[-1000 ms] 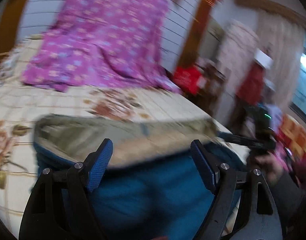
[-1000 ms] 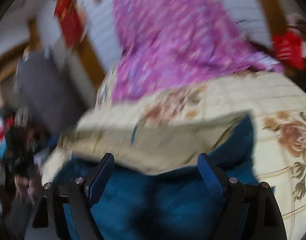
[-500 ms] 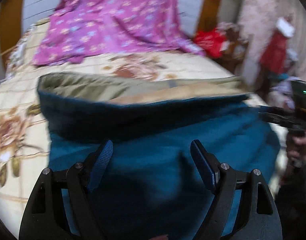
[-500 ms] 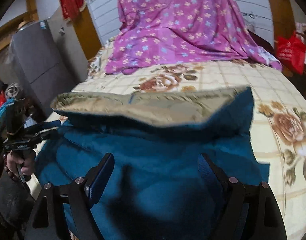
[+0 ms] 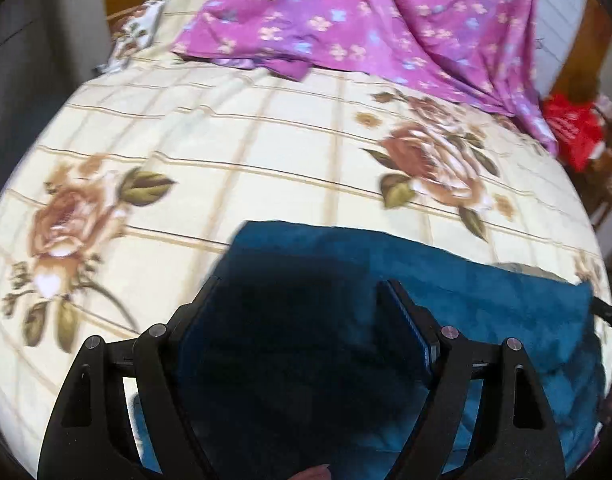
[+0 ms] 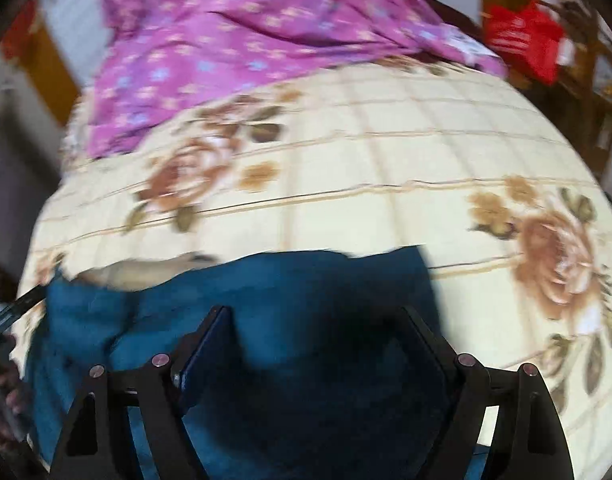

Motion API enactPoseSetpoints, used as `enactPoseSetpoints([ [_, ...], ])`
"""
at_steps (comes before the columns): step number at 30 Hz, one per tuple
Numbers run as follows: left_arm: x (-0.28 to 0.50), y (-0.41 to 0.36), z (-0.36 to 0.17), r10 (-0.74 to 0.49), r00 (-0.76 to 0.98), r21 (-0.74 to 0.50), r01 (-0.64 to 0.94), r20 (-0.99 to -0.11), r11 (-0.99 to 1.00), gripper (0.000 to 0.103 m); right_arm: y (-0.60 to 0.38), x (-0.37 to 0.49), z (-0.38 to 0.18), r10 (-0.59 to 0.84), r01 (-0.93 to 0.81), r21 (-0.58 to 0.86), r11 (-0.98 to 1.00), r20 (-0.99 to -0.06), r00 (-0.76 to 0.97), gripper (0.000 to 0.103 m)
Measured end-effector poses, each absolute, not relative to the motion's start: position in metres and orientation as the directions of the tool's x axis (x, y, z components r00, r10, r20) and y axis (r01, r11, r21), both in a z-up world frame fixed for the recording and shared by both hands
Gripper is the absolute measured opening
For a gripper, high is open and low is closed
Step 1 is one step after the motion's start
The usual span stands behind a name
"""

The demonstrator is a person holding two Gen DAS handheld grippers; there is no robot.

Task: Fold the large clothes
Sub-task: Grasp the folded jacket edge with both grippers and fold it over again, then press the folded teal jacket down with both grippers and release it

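A large teal-blue garment (image 5: pixel 486 292) with a tan lining lies folded on the bed's near edge; a strip of the lining (image 6: pixel 145 272) shows at its left in the right wrist view. My left gripper (image 5: pixel 301 296) is open, its fingers spread over the garment's left part. My right gripper (image 6: pixel 314 328) is open over the garment (image 6: pixel 306 280) near its right corner. Neither gripper holds cloth. The right gripper's tip (image 5: pixel 610 314) shows at the right edge of the left wrist view, and the left gripper's tip (image 6: pixel 13 308) at the left edge of the right wrist view.
The bed has a cream sheet with rose prints (image 5: pixel 265 152). A purple flowered quilt (image 5: pixel 366 12) lies across its far end. A red bag (image 5: pixel 574 128) sits beyond the bed's right side. A dark cabinet (image 5: pixel 29 60) stands at the left.
The lifted, lining-up half of the garment has come down over itself, so mostly blue shows now. Both grippers have tipped down and moved closer to the bed, still open.
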State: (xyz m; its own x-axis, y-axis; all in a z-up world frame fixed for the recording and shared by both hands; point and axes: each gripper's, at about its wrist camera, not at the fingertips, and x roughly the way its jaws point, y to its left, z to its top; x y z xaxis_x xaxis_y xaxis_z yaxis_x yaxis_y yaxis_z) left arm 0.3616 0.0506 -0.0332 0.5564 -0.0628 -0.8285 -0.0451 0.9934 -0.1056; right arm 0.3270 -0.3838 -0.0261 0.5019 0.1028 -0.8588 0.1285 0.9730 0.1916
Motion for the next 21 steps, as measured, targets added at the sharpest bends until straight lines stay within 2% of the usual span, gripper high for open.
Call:
enactPoseSetpoints([
  [2,0.351,0.051,-0.022,-0.092,0.596,-0.129,-0.020,-0.797,0.991,0.080,-0.388,0.313,-0.007,0.134,0.124,0.239,0.963,-0.825,0.548,0.083],
  [5,0.340,0.043,-0.021,-0.102,0.612,-0.120,0.012,-0.784,0.993,0.080,-0.369,0.287,0.025,0.199,-0.005,0.252,0.968,-0.749,0.632,0.084],
  [6,0.338,0.040,-0.025,-0.095,0.609,-0.108,0.015,-0.787,0.994,0.080,-0.359,0.283,0.029,0.218,-0.047,0.247,0.968,-0.733,0.644,0.088],
  [7,0.339,0.035,-0.034,-0.081,0.594,-0.091,0.013,-0.801,0.996,0.080,-0.349,0.280,0.030,0.238,-0.090,0.237,0.967,-0.724,0.647,0.098],
  [8,0.339,0.032,-0.045,-0.059,0.579,-0.068,0.006,-0.813,0.998,0.080,-0.337,0.278,0.027,0.244,-0.129,0.211,0.969,-0.724,0.645,0.102],
  [11,0.344,0.032,-0.079,0.025,0.537,0.009,-0.032,-0.843,0.999,0.081,-0.314,0.291,-0.011,0.224,-0.188,0.140,0.972,-0.794,0.565,0.102],
  [13,0.346,0.043,-0.087,0.002,0.544,-0.043,-0.069,-0.839,0.997,0.083,-0.316,0.307,-0.053,0.123,-0.154,0.053,0.987,-0.859,0.496,0.102],
  [15,0.349,0.048,-0.091,0.012,0.562,-0.055,-0.102,-0.827,0.993,0.086,-0.334,0.315,-0.068,0.188,-0.104,0.157,0.982,-0.856,0.482,0.103],
  [16,0.354,0.051,-0.096,0.014,0.560,-0.070,-0.129,-0.828,0.989,0.091,-0.341,0.318,-0.071,0.183,-0.072,0.170,0.983,-0.846,0.501,0.103],
  [21,0.367,0.045,-0.110,0.062,0.544,-0.039,-0.172,-0.837,0.984,0.095,-0.354,0.332,-0.089,0.187,-0.024,0.204,0.979,-0.838,0.512,0.103],
])
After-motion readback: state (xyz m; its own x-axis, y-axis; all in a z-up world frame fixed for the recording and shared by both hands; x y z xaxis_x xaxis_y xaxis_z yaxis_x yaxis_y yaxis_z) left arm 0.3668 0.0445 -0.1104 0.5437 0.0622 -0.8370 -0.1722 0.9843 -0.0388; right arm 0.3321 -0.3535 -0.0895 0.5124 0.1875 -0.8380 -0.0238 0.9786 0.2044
